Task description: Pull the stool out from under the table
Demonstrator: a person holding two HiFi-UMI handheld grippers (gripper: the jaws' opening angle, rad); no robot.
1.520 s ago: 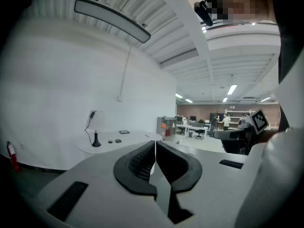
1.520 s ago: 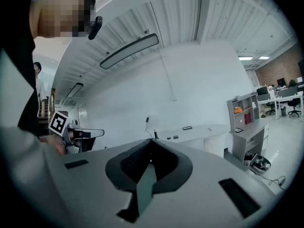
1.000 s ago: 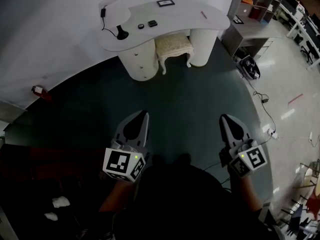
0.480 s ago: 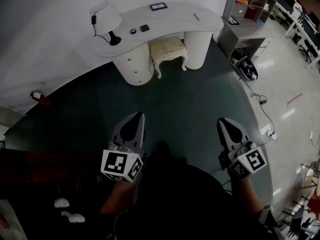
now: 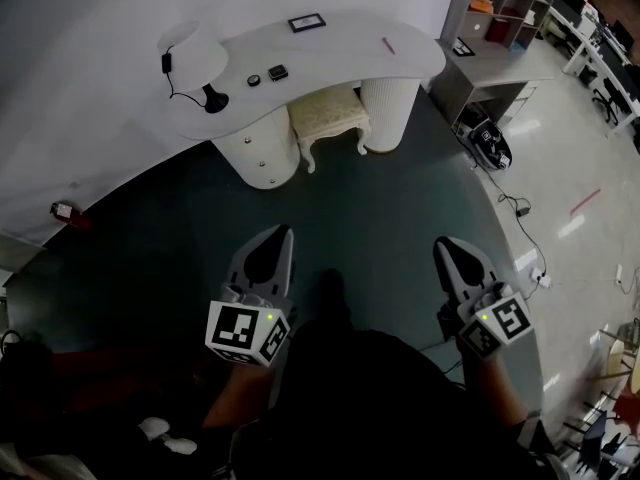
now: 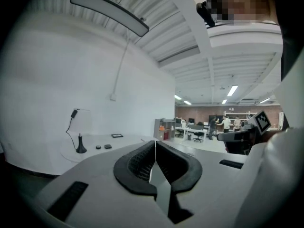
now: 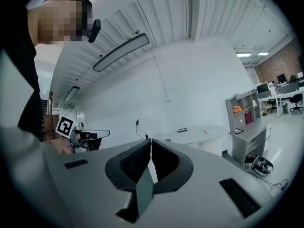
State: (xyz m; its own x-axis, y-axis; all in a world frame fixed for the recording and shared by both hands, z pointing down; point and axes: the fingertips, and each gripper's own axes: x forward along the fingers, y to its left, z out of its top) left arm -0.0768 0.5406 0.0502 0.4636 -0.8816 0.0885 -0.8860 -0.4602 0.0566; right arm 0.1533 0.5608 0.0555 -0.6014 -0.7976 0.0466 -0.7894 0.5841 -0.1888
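Dark-green flooring (image 5: 400, 208) stretches between the person and the white table (image 5: 330, 53) that stands against the wall. Over the last second the table has slid lower and to the left in the head view, which suggests the person is walking toward it. What looks like a foot (image 5: 330, 290) shows mid-stride, well short of the table. The left tongs (image 5: 280, 238) and right tongs (image 5: 448, 248) are carried level toward the table, each pair pressed together on nothing, as before. The approach appears under way, but the pull has not begun, as both tongs are well apart from the stool (image 5: 328, 116). It stands upright in the table's kneehole, between the two rounded pedestals (image 5: 390, 108), its rear under the top and its front showing. It is cream, with a padded, patterned seat and curved legs.
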